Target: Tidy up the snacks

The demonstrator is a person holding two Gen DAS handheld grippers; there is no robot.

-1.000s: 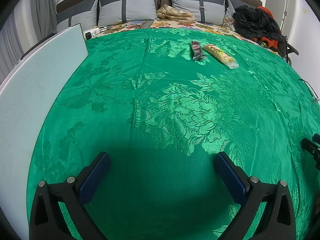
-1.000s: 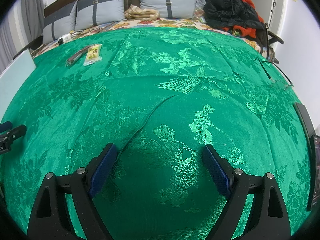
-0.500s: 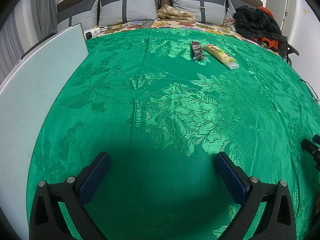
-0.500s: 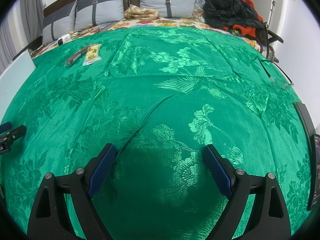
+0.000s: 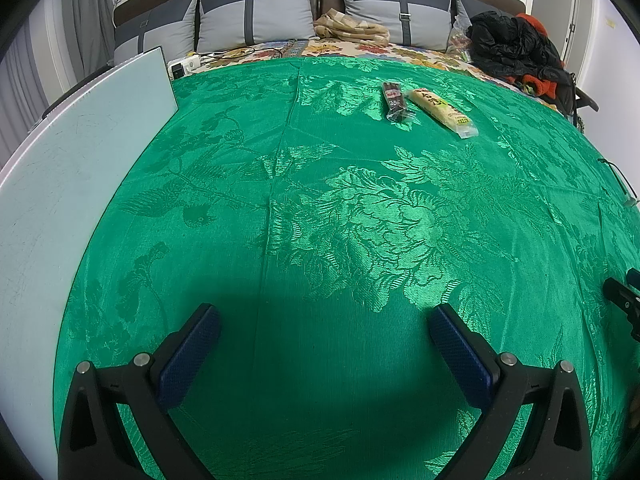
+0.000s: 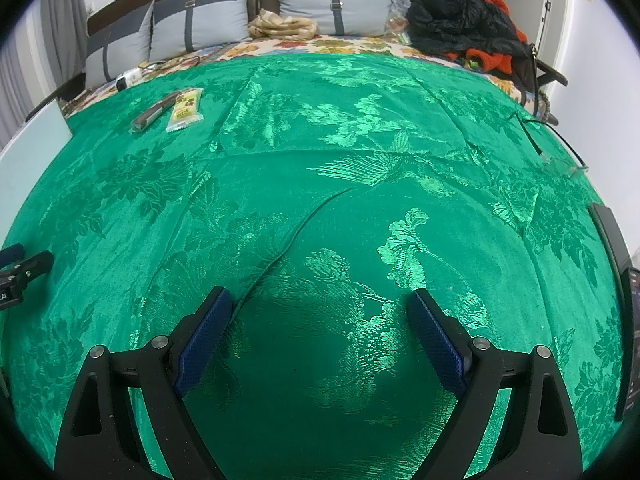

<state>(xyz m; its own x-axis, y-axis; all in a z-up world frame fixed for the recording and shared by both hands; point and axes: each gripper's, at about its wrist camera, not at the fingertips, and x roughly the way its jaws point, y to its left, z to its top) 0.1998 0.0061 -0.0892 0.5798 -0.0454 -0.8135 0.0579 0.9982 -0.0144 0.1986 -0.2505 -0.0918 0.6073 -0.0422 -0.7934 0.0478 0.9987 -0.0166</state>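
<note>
Both the left gripper (image 5: 324,314) and the right gripper (image 6: 318,298) hang over the near part of the green bedspread (image 5: 360,220) with jaws spread wide and nothing between them. Toward its far edge, near the pillows (image 5: 256,16), a dark snack bar (image 5: 395,100) and a yellow snack packet (image 5: 440,110) lie just beside each other, well apart from both grippers.

Glossy green brocade cloth (image 5: 360,208)

A green patterned bedspread (image 5: 320,208) is spread beneath and ahead of the fingers, a pale board (image 5: 60,184) is laid to their left, grey pillows (image 5: 256,20) are lined up far ahead, and dark clothes (image 6: 460,24) are heaped far ahead to the right.
</note>
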